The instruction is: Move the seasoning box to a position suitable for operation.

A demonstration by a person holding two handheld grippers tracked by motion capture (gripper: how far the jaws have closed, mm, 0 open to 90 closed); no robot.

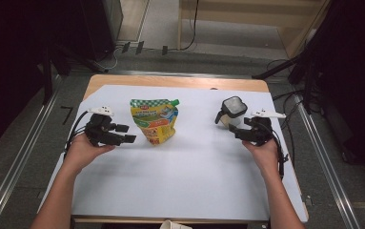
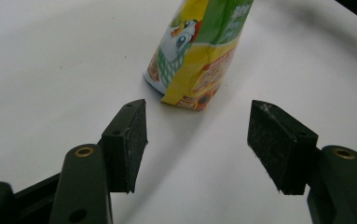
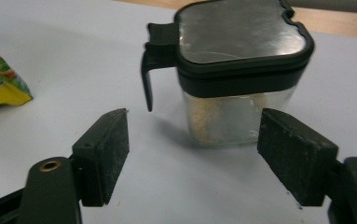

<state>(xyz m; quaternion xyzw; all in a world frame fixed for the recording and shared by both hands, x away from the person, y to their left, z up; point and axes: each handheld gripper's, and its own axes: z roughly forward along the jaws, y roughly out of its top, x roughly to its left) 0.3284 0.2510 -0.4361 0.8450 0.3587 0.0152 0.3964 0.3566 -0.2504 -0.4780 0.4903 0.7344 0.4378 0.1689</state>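
A yellow and green printed pouch (image 1: 154, 120) lies on the white sheet (image 1: 180, 181) left of centre; the left gripper view has its lower end (image 2: 195, 65) just beyond the jaws. My left gripper (image 1: 126, 133) sits to its left, open, with nothing between its pads (image 2: 128, 144). At the right stands a clear glass jar with a dark lid and handle (image 1: 231, 110), some pale powder in its bottom (image 3: 234, 74). My right gripper (image 1: 237, 130) is just in front of the jar, open, its pads (image 3: 106, 149) short of the glass.
The sheet covers a wooden table (image 1: 170, 81) whose far edge shows behind it. Metal rails (image 1: 23, 152) run along both sides on the floor. A pale paper cup rim (image 1: 173, 224) pokes in at the table's near edge.
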